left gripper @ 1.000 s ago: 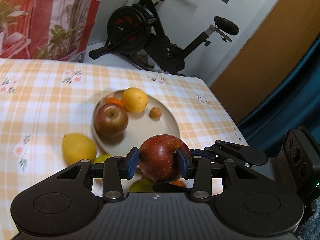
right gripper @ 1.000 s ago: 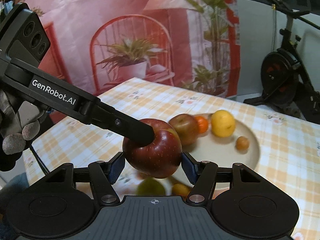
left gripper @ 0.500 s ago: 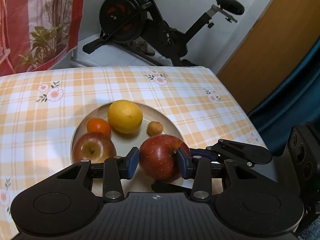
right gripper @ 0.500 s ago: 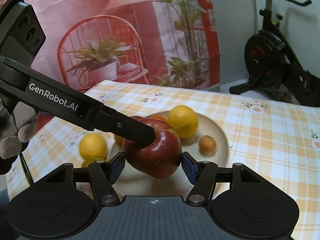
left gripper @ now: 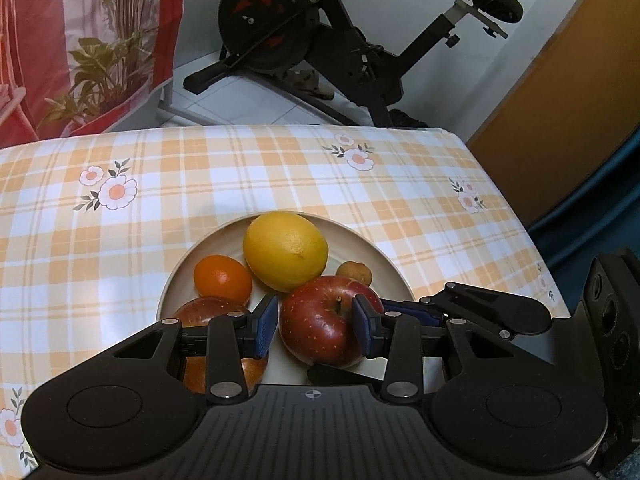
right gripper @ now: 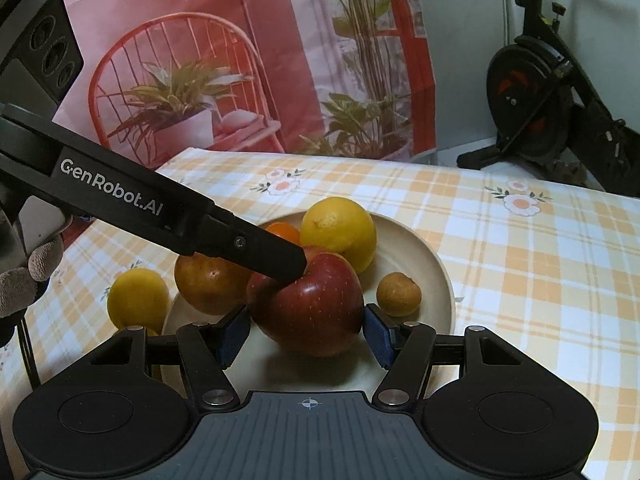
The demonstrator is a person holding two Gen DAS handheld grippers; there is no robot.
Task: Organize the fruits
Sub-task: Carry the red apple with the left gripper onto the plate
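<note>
A red apple (left gripper: 320, 324) hangs just above the cream plate (left gripper: 384, 256), gripped by both grippers. My left gripper (left gripper: 316, 326) has its blue pads on the apple's sides near the stem. In the right wrist view the same apple (right gripper: 312, 304) sits between the pads of my right gripper (right gripper: 306, 338), and a left finger (right gripper: 248, 244) rests on its top. On the plate (right gripper: 440, 264) lie a lemon (left gripper: 286, 250), a small orange (left gripper: 222, 276), a second apple (left gripper: 200, 312) and a small brown fruit (left gripper: 354, 274).
Another yellow fruit (right gripper: 138, 300) lies on the checked tablecloth (left gripper: 120, 240) left of the plate. A gloved hand (right gripper: 24, 276) holds the left gripper. An exercise bike (left gripper: 320, 40) stands beyond the table's far edge, and a printed backdrop (right gripper: 240, 60) hangs behind.
Both grippers carried the red apple together across the table and down until it came over the plate. The yellow fruit on the cloth has left the left wrist view.
</note>
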